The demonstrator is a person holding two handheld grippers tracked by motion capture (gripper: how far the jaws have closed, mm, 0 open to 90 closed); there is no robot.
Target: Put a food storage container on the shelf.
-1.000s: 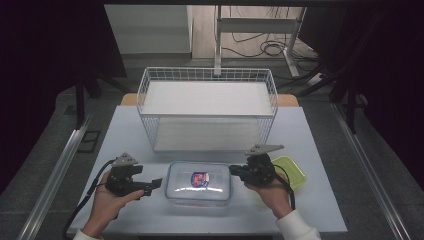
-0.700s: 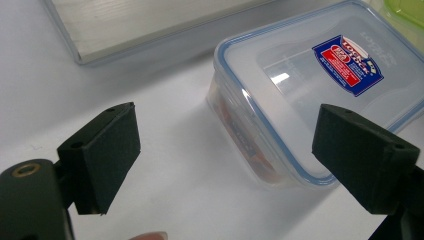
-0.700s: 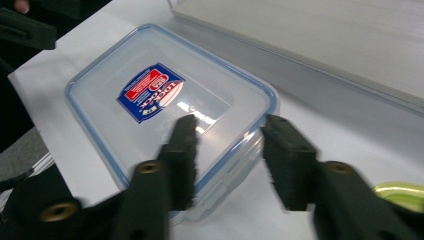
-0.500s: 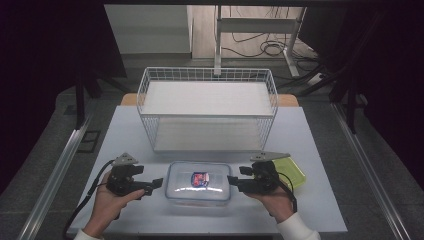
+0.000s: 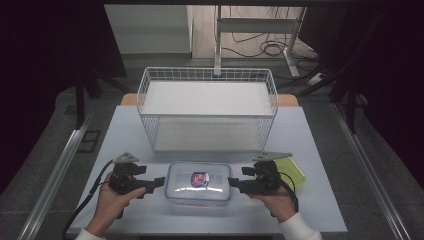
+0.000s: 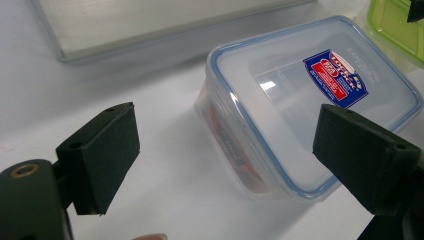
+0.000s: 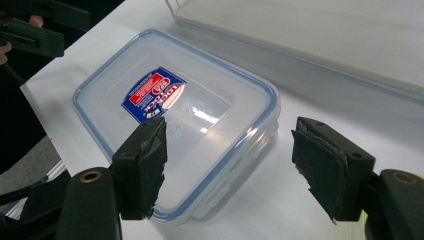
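A clear plastic container (image 5: 198, 181) with a blue-rimmed lid and a red-and-blue label lies on the white table (image 5: 320, 205) near its front edge. My left gripper (image 5: 159, 183) points at the container's left end with its jaws apart. In the left gripper view the left gripper (image 6: 225, 140) is open, and the container (image 6: 310, 95) lies just beyond its pads. My right gripper (image 5: 233, 184) points at the right end. Its jaws have just been opening. In the right gripper view the right gripper (image 7: 235, 165) is open over the container (image 7: 175, 115), and no pad touches it.
A white wire basket (image 5: 207, 107) stands behind the container at mid-table. A green lidded box (image 5: 295, 172) lies just right of my right hand and appears in the left gripper view as the green box (image 6: 395, 25). The table's front edge is close under both forearms.
My right gripper has shifted slightly down and toward the front edge beside the container's right end. The left gripper and the container have stayed put.
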